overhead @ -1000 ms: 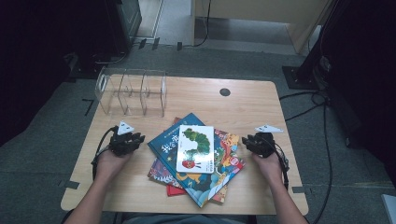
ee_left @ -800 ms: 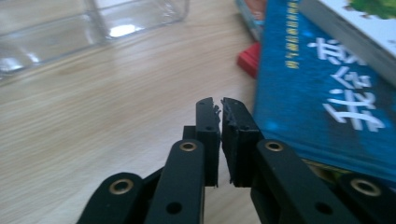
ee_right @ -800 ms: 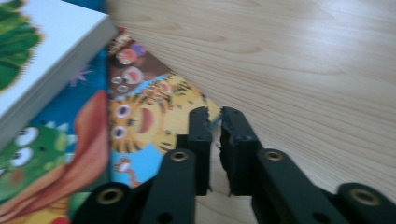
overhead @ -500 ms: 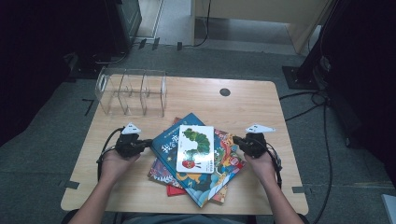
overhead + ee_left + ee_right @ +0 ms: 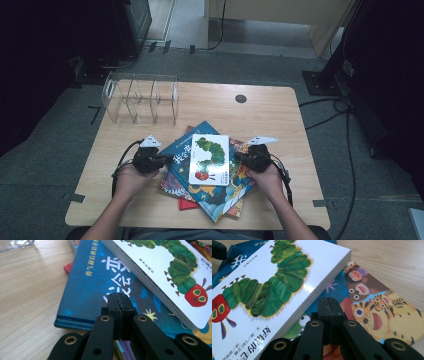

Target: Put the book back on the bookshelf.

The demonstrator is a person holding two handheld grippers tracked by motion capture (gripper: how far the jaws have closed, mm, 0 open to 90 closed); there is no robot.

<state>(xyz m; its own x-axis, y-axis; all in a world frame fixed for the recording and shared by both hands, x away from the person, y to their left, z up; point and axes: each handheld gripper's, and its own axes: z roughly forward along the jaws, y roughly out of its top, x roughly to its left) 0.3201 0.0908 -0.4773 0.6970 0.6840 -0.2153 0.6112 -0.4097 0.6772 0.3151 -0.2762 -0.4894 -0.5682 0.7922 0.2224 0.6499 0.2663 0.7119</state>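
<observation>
I am bringing both tongs inward toward the stack of books. My left tongs, which a second ago were sitting out over bare tabletop well clear of the pile, are now reaching over the left edge of the blue book, with the jaws pressed together above its cover. My right tongs are likewise closing in from the other side: they are now over the animal-picture book, just beside the right edge of the white caterpillar book, jaws together too. My hands are following the tongs in, so the gap between them is narrowing.
</observation>
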